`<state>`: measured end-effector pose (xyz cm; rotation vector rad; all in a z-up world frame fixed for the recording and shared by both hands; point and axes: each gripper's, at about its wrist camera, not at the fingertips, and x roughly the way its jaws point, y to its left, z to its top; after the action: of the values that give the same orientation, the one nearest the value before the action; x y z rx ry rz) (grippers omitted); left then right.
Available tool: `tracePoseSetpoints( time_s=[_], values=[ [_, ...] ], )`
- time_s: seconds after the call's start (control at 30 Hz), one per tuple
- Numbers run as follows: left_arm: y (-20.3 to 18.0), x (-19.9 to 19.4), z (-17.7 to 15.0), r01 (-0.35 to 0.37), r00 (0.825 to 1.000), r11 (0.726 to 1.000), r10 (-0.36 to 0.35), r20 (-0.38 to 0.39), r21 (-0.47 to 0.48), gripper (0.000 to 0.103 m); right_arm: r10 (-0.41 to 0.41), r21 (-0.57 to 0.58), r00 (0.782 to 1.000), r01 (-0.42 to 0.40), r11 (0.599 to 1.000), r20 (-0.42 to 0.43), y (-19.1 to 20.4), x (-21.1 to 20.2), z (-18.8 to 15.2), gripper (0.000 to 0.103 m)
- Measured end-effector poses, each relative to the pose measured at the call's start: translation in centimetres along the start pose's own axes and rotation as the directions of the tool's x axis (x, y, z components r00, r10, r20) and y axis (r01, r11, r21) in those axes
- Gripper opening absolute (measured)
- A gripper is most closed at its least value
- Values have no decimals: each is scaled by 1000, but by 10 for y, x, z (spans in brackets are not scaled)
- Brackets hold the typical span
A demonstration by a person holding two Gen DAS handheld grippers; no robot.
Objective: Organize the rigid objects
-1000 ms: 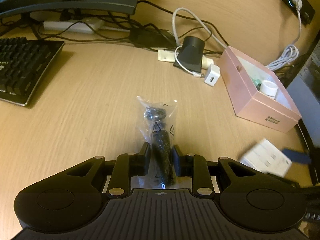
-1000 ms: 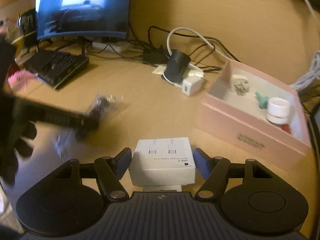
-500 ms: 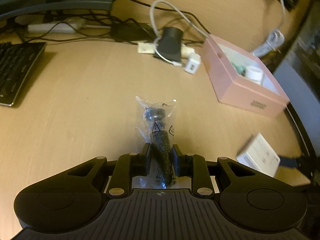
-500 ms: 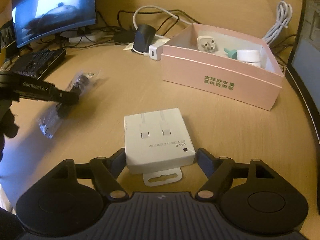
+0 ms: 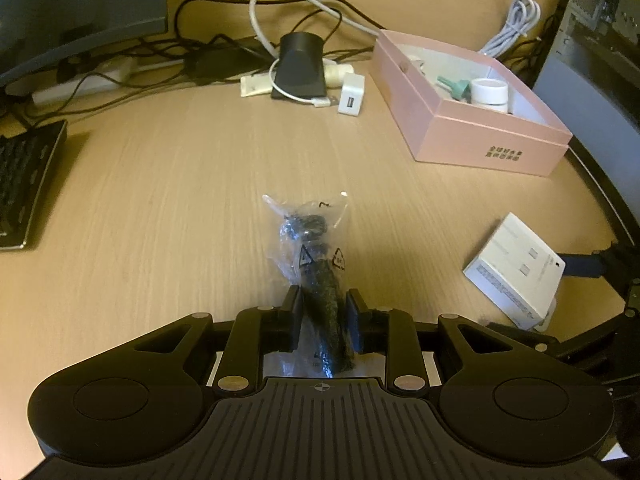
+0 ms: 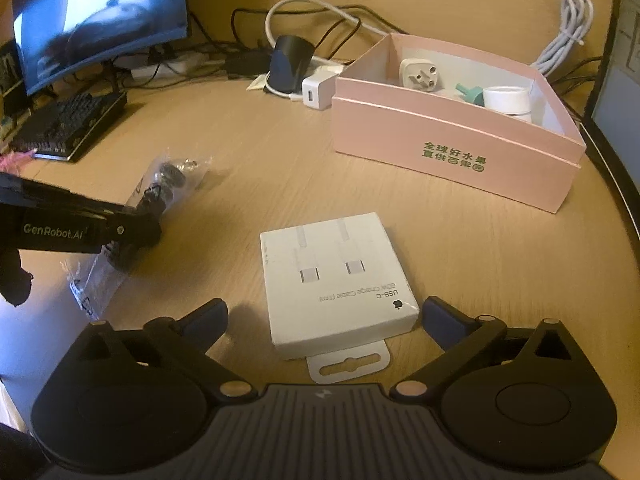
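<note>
My left gripper [image 5: 323, 308] is shut on a clear plastic bag of black parts [image 5: 310, 240], held just above the desk; it also shows in the right wrist view [image 6: 160, 184] with the left gripper [image 6: 132, 228] on it. My right gripper [image 6: 324, 320] is open around a white USB-C cable box [image 6: 336, 276] that lies on the desk, the fingers apart from its sides. The cable box [image 5: 516, 268] shows at right in the left wrist view. A pink open box [image 5: 472, 132] [image 6: 452, 160] at back right holds a white plug, a green piece and a white jar.
A black charger stand [image 5: 300, 68] with white cables and a white USB adapter [image 5: 352, 98] lie at the back. A keyboard [image 6: 68, 124] and monitor [image 6: 100, 20] stand at left. A computer case [image 5: 592, 92] stands at right. The desk edge curves at right.
My right gripper has opened wider and drawn back from the white box, which now lies on the desk. My left gripper has carried the bag to the right, closer to the pink box.
</note>
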<state>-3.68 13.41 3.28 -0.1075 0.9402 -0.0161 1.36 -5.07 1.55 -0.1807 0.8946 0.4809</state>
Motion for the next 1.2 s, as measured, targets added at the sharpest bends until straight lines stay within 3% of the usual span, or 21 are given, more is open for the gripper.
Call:
tracePoseSetpoints(
  time_s=[0.03,0.1,0.23,0.37,0.6,0.9,1.2],
  values=[
    [0,0,0,-3,1000,1000,3,-1,3,28,-1,-20,1000,1,1000,-4,1,0,1,103],
    [-2,0,0,-6,1000,1000,6,-2,0,28,-11,-29,1000,11,1000,12,0,0,2,92],
    [-1,1,2,-2,1000,999,2,-3,-37,28,-24,-4,998,25,1000,51,-5,2,13,92],
    [-1,1,2,-5,1000,999,5,-6,-38,27,-16,-47,999,17,999,32,-1,6,23,70],
    [-6,-2,-3,-2,1000,1000,2,19,2,23,-3,-60,998,6,998,55,1,-35,19,69],
    [-46,-16,-16,189,982,972,-186,-34,141,23,-120,11,988,120,993,96,-30,-79,6,69],
    [-78,-35,-1,300,952,926,-305,-15,228,22,-182,55,980,178,982,75,-52,-97,-14,69]
  ],
)
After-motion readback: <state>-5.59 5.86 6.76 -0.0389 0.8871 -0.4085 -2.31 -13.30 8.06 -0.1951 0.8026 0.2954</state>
